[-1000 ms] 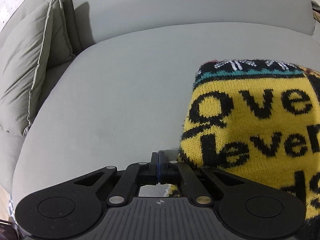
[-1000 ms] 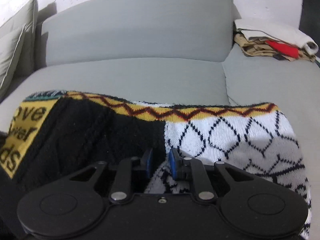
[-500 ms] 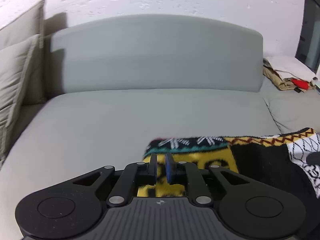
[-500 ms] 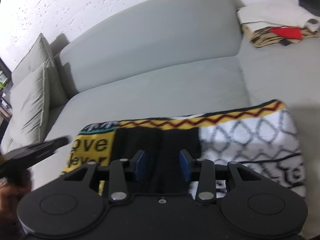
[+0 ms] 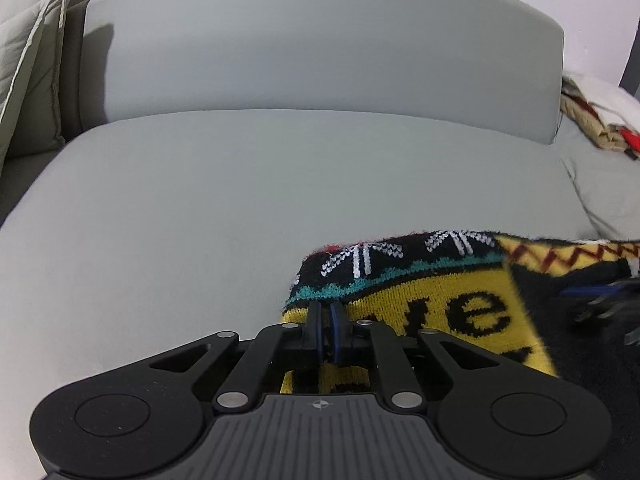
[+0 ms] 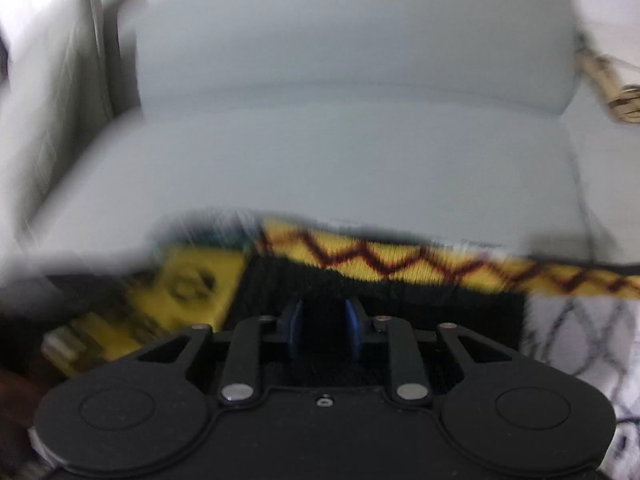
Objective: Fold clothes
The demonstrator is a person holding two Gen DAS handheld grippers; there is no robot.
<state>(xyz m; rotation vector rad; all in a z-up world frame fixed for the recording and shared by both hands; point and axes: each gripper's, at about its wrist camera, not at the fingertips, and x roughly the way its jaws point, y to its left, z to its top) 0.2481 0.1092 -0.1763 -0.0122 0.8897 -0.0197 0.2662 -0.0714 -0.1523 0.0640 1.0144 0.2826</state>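
Note:
A knitted sweater (image 5: pixel 452 308) lies folded on the grey sofa seat (image 5: pixel 240 200). It has a yellow panel with black letters, a teal and black band with white marks, and a black part. My left gripper (image 5: pixel 326 316) hovers at its left end over the yellow panel, its blue pads a narrow gap apart with nothing between them. In the blurred right wrist view the sweater (image 6: pixel 392 264) shows a yellow zigzag edge and a white diamond-patterned part. My right gripper (image 6: pixel 323 320) stands open over the black middle. It also shows blurred in the left wrist view, right gripper (image 5: pixel 600 304).
The sofa backrest (image 5: pixel 320 52) rises behind the seat. Pale cushions (image 5: pixel 28 60) stand at the far left. A pile of folded clothes (image 5: pixel 596 120) sits on the adjoining seat at the far right. A second seat cushion (image 5: pixel 608 192) lies to the right.
Both grippers have let go of the sweater and drawn back. The left one has narrowed its gap over the yellow panel. The right one has swung fast towards the sweater's middle, blurring its view.

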